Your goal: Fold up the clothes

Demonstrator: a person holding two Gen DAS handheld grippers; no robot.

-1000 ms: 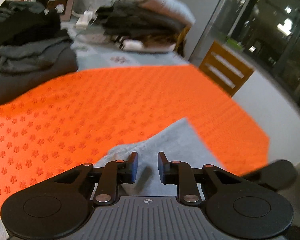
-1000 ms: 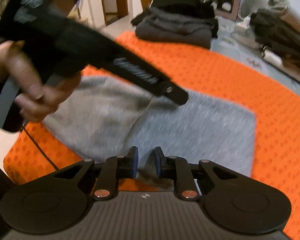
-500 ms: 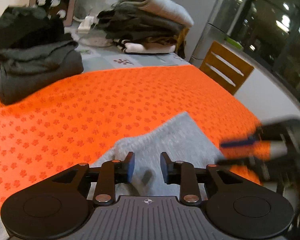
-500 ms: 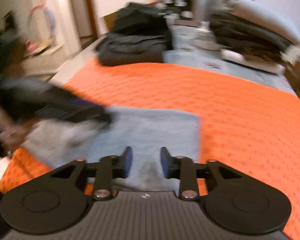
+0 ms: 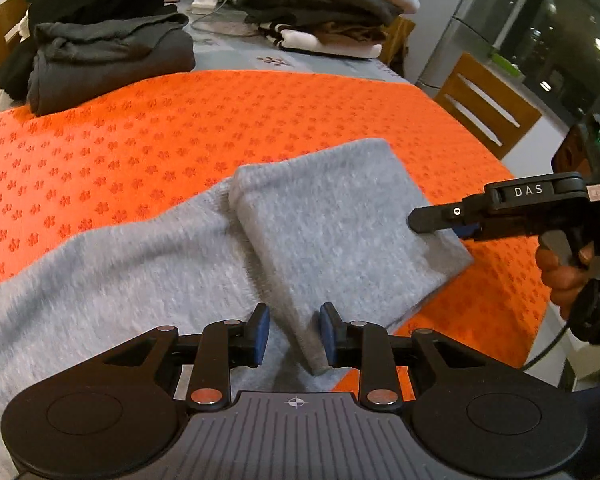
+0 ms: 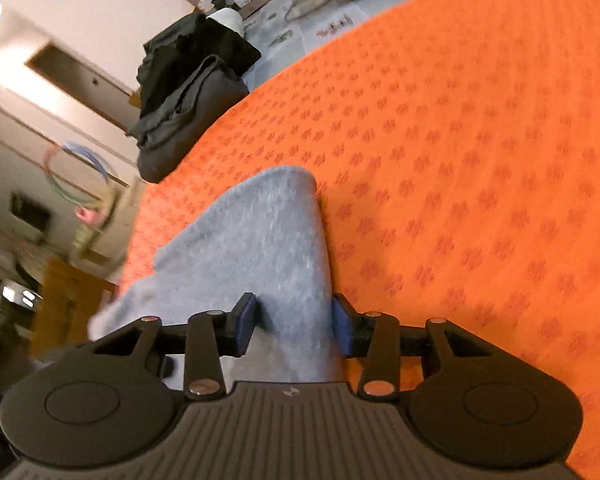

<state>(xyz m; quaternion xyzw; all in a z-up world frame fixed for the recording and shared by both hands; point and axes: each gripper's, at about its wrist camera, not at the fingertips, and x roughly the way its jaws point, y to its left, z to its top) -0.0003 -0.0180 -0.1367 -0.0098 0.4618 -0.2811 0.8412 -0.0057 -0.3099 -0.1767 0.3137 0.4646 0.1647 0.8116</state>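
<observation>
Right gripper, swung in since a second ago, closes around the sweater's folded edge; left gripper spread, straddling its fold on the orange mat.

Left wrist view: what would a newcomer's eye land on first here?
The bright orange patterned cloth covering the table, with the fuzzy grey garment partly folded across its near side. Behind it sit piles of dark folded clothes, and the right gripper reaches in at the grey fold's edge.
</observation>
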